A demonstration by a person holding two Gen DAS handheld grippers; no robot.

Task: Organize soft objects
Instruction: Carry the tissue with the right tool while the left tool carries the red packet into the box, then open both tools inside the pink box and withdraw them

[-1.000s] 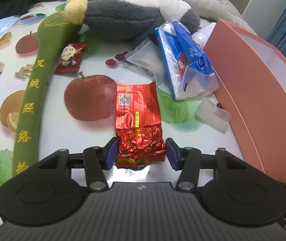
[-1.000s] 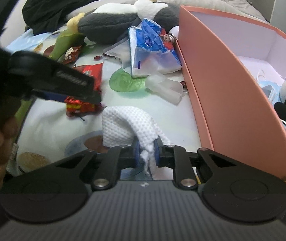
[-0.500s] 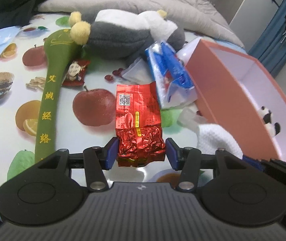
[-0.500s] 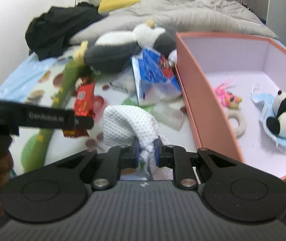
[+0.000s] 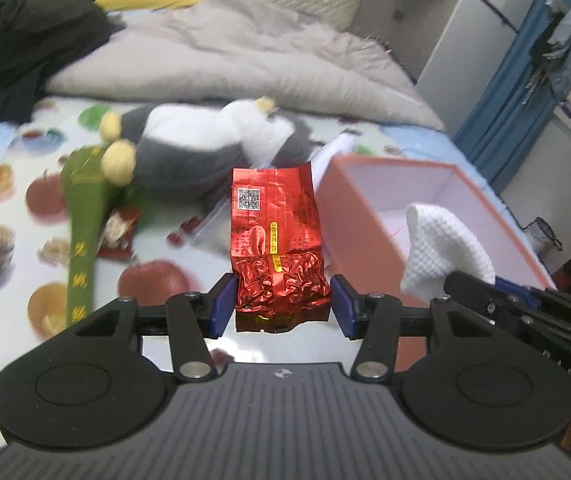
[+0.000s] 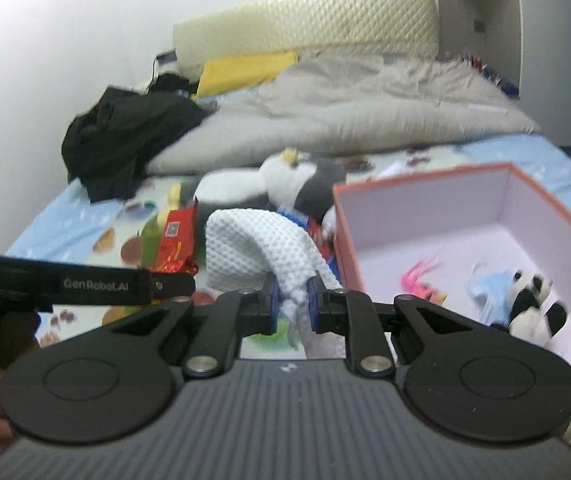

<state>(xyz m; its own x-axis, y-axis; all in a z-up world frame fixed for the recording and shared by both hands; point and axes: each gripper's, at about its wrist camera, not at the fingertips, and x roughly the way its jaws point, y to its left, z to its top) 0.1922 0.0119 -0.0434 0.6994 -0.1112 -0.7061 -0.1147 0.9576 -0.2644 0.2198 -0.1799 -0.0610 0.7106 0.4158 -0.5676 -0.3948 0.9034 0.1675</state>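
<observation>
My left gripper (image 5: 281,304) is shut on a red foil packet (image 5: 275,240), holding it up in the air above the fruit-print bed sheet (image 5: 13,216). My right gripper (image 6: 290,304) is shut on a white knitted cloth (image 6: 261,248), also lifted; the same white cloth (image 5: 441,244) shows at the right of the left wrist view, in front of the pink box (image 5: 389,204). In the right wrist view the pink box (image 6: 425,240) stands open at the right, and the left gripper (image 6: 85,284) crosses the left side with the red packet (image 6: 173,244).
A grey and white plush bird (image 5: 205,148) and a green plush stick (image 5: 85,216) lie on the sheet. Inside the box are a small panda toy (image 6: 533,304), a blue item (image 6: 489,284) and a pink item (image 6: 421,276). A grey duvet (image 6: 357,104) and black clothes (image 6: 125,136) lie behind.
Both grippers have risen together, carrying the red packet and the white cloth well above the sheet. The views now look more level, and the box's inside has come into sight.
</observation>
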